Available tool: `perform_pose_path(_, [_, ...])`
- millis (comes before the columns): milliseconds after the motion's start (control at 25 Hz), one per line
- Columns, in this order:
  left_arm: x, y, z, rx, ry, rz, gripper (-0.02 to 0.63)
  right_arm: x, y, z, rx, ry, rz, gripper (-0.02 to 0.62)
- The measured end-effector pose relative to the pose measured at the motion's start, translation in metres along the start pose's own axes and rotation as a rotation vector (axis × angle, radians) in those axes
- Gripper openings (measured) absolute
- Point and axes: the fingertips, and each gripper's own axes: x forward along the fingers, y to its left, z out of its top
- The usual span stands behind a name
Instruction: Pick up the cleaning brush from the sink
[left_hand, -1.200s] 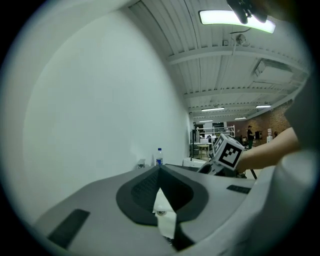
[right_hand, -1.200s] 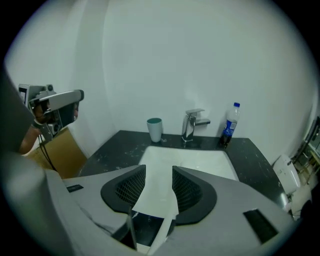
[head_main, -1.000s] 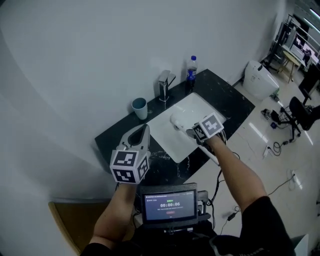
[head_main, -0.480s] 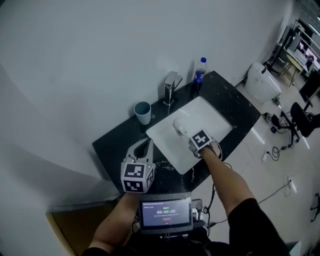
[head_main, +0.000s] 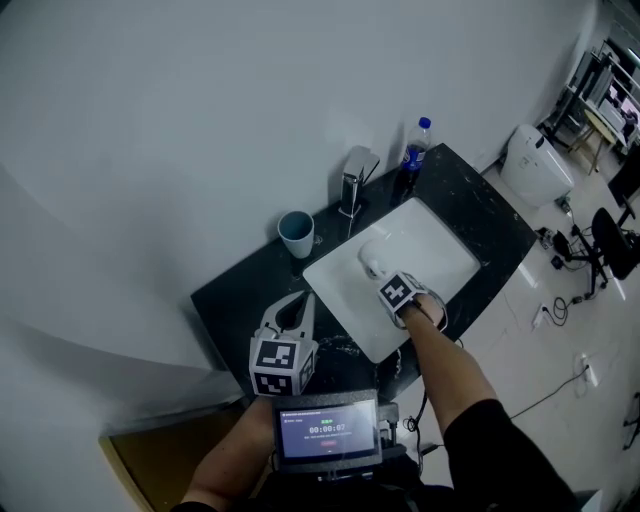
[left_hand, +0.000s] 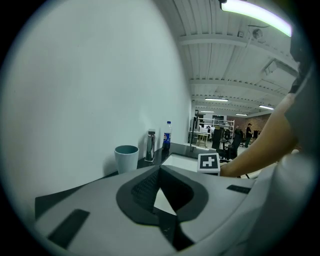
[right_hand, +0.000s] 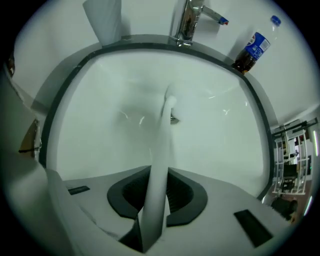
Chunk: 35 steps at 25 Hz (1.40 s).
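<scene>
A person's right claw (right_hand: 159, 172) points straight down into a white sink (right_hand: 100, 125) set in a black desk (head_main: 240, 290). The cleaning brush (right_hand: 162, 145) lies in the basin directly under this claw. Its slim white handle runs up between the two jaws and on towards the drain just beyond them. The jaws have just been closing, and their dark pads now appear to press the handle from both sides.

The brush looks like smooth moulded plastic, so it is probably light and stiff. It may also be slippery if the basin is wet. Its long handle is the sensible place to hold it, about where the pads sit, and a firm squeeze should stop it swinging. The brush head cannot be made out clearly.

Beyond the claw stand a tap (right_hand: 187, 22) and a cola bottle (right_hand: 252, 50). The left claw (head_main: 305, 300) hovers over the desk off to the side of the sink, with its tips together and nothing between them.
</scene>
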Motion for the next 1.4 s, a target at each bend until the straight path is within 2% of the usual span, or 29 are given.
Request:
perform_pose_path(40, [-0.001, 0.002, -0.001, -0.005, 0.003, 0.002, 0.003, 0.001, -0.001, 0.001, 0.021, -0.007, 0.004, 0.038])
perform_pose_path(400, [-0.004, 0.019, 0.0, -0.029, -0.003, 0.026, 0.003, -0.002, 0.002, 0.006, 0.057, -0.029, 0.031, 0.031])
perform_pose_path(640, [-0.016, 0.017, 0.009, -0.033, -0.026, 0.026, 0.003, -0.021, 0.001, 0.004, 0.144, -0.114, 0.132, 0.029])
perform_pose_path(880, [-0.051, 0.009, 0.028, -0.05, -0.084, 0.02, 0.002, -0.069, 0.007, -0.013, 0.197, -0.231, 0.183, 0.029])
perform_pose_path(1080, [-0.067, -0.003, 0.039, -0.063, -0.141, 0.016, 0.002, -0.113, 0.017, -0.022, 0.236, -0.375, 0.232, 0.029])
perform_pose_path(1280, [-0.086, -0.038, 0.04, -0.069, -0.165, 0.052, 0.003, -0.154, 0.028, -0.049, 0.187, -0.531, 0.319, 0.029])
perform_pose_path(1400, [-0.091, -0.067, 0.045, -0.056, -0.179, 0.103, 0.002, -0.178, 0.021, -0.065, 0.135, -0.63, 0.375, 0.029])
